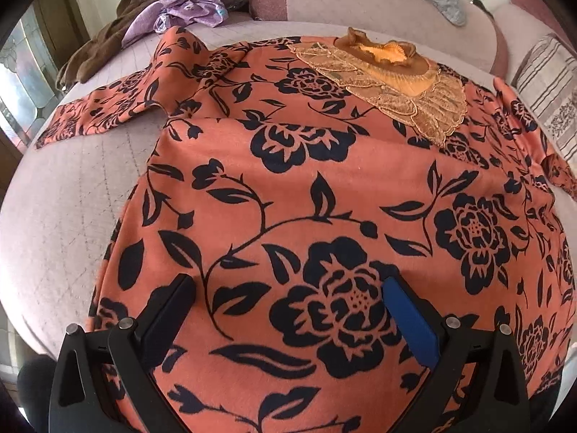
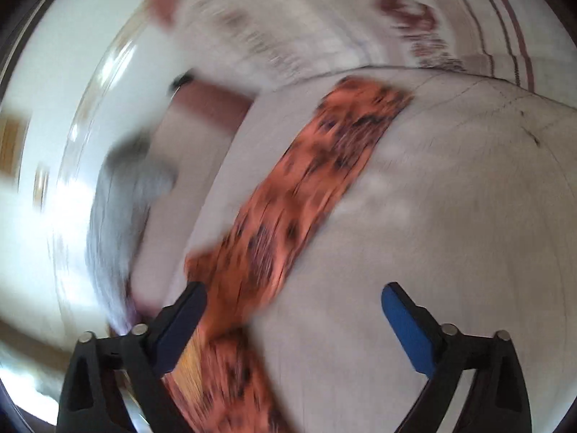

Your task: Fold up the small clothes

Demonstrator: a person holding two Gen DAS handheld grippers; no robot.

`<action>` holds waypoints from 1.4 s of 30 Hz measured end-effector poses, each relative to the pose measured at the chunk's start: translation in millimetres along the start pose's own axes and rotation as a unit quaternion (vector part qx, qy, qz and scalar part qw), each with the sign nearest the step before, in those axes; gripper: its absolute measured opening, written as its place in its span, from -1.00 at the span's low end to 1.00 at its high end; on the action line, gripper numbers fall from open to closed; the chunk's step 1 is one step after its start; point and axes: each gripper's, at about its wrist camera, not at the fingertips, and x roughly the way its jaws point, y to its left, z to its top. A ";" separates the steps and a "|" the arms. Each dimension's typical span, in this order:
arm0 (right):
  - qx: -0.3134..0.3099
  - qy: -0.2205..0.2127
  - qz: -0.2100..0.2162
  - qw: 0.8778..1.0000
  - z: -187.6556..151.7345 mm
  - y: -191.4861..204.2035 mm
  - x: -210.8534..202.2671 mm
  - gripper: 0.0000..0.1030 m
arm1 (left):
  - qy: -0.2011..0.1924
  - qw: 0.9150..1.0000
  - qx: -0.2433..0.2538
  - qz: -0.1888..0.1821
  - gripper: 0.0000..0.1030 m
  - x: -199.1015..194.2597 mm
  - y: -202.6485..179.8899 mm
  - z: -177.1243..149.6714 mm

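Left wrist view: the orange floral top (image 1: 288,187) lies spread flat on the bed (image 1: 65,216), lace collar (image 1: 389,72) toward the far edge, one sleeve (image 1: 119,101) stretched toward the far left corner. The left gripper (image 1: 288,306) hovers over the near hem, tongs spread wide, gripping nothing. I'd pinch right at the hem edge, one layer only, so the body folds clean

Right wrist view is blurry: the right gripper (image 2: 294,310) is spread too, the other sleeve (image 2: 306,187) running from beside its left finger toward the bed's far edge, not pinched
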 end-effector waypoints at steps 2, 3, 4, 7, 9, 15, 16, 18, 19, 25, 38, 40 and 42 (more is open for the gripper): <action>0.026 -0.013 0.005 1.000 32.4 -11.1 19.9 0.81 | -0.006 1.000 0.007 -0.006 1.00 -2.0 0.8 -1.8; 0.031 -0.018 -0.002 0.999 47.3 -12.7 29.2 0.79 | -0.010 1.000 0.008 -0.009 1.00 -2.7 1.0 -2.9; 0.034 -0.021 -0.014 0.999 58.7 -14.1 38.0 0.73 | -0.014 1.000 0.008 -0.012 1.00 -3.5 1.6 -4.7; 0.046 -0.035 -0.038 0.998 78.4 -16.1 57.0 0.55 | -0.020 1.000 0.010 -0.016 1.00 -5.0 3.2 -4.8; 0.033 -0.040 -0.065 0.997 84.0 -14.0 66.5 0.55 | -0.034 0.999 0.012 -0.016 1.00 -6.2 3.5 -7.2; -0.039 -0.041 -0.196 0.979 110.6 12.6 93.0 -0.75 | -0.047 0.998 0.020 -0.027 1.00 -8.0 8.2 -10.6; -0.046 -0.037 -0.208 0.976 115.6 14.1 96.1 -0.78 | -0.042 0.998 0.024 -0.031 1.00 -8.5 9.4 -9.7; -0.073 -0.038 -0.214 0.973 122.8 33.0 95.3 -0.86 | -0.030 0.998 0.035 -0.041 1.00 -10.6 12.7 -7.0; -0.096 -0.049 -0.206 0.973 122.6 51.9 90.5 -0.86 | -0.030 0.998 0.037 -0.044 1.00 -11.5 14.7 -4.9; -0.270 -0.094 -0.059 0.956 64.8 231.7 37.6 -0.87 | -0.063 0.997 -0.019 -0.050 1.00 -30.2 52.2 0.9; -0.369 0.118 0.144 0.910 -258.7 357.2 123.2 0.97 | -0.091 0.985 -0.141 -0.030 1.00 -60.3 157.1 -14.0; -0.377 0.176 0.089 0.905 -289.8 321.5 175.3 0.92 | -0.089 0.985 -0.143 -0.032 1.00 -62.4 161.7 -12.4; -0.360 0.220 0.059 0.905 -302.1 285.9 200.2 0.90 | -0.099 0.985 -0.137 -0.032 1.00 -67.5 159.7 -9.5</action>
